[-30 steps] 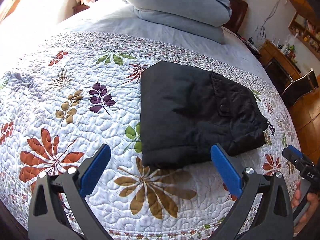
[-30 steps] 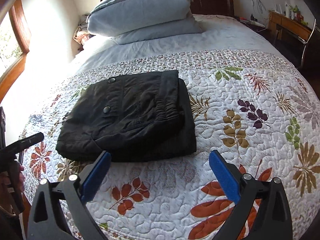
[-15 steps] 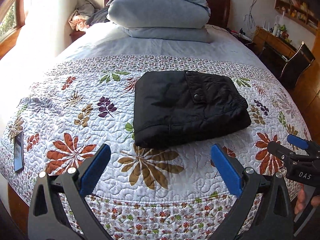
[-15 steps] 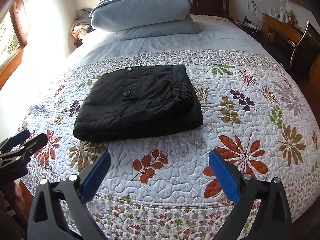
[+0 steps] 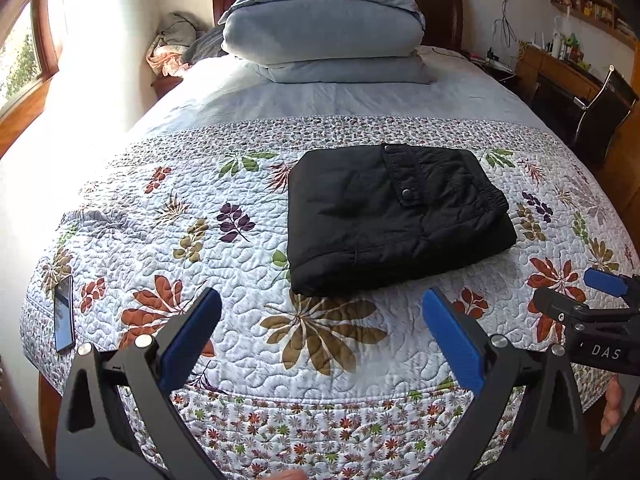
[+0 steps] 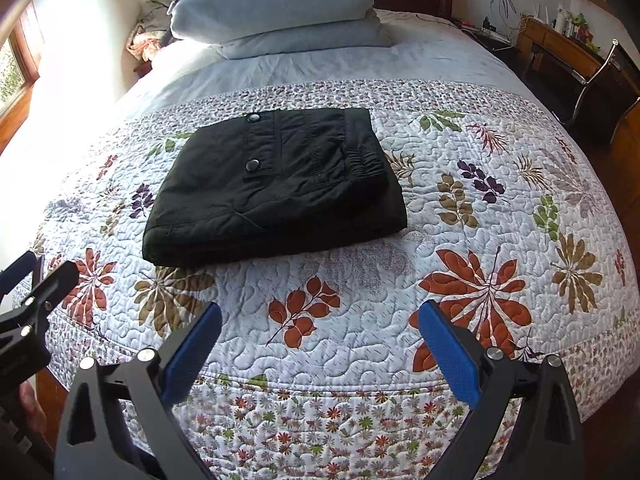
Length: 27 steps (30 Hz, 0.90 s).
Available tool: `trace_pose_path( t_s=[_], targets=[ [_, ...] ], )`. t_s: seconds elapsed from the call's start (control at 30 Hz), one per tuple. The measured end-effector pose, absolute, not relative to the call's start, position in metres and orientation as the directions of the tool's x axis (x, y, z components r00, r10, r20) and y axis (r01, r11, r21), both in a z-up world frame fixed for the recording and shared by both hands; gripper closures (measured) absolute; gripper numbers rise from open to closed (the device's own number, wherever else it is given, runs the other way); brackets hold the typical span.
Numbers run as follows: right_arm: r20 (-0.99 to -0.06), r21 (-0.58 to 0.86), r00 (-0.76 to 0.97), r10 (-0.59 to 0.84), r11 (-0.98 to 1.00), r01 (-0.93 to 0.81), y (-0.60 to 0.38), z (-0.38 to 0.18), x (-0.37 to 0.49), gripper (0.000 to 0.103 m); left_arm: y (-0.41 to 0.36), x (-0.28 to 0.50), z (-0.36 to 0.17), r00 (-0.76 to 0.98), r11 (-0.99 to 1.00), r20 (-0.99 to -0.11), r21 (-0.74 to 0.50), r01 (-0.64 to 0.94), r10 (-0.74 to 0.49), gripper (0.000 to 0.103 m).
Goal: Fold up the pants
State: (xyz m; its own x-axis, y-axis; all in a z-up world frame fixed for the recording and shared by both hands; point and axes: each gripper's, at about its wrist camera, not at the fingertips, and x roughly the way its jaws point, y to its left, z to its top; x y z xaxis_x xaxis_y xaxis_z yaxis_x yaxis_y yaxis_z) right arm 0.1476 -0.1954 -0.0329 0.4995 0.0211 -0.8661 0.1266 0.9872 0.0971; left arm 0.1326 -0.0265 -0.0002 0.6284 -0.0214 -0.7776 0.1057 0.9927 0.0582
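— Both have backed off since a second ago: left gripper and right gripper gape wide, holding nothing.

— And the pants?

— Folded on the bed, at twelve o'clock of the left, eleven of the right; long axis seemingly crosswise, left probably nearer.

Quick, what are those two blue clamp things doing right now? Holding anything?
Left gripper: open, holding nothing, short of the folded pants.
Right gripper: open, holding nothing, also clear of the pants.
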Motion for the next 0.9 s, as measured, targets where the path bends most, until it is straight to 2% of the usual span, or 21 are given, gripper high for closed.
trace_pose_path(
  t_s=[0.9],
  targets=[
    [-0.864,0.046,0.504,-0.015,0.993,0.109,-0.193,-0.033,0.153,0.004,-0.022,0.14,-0.015,0.592,0.995,-0.805,0.035,0.096,-0.029,0.003]
  ],
)
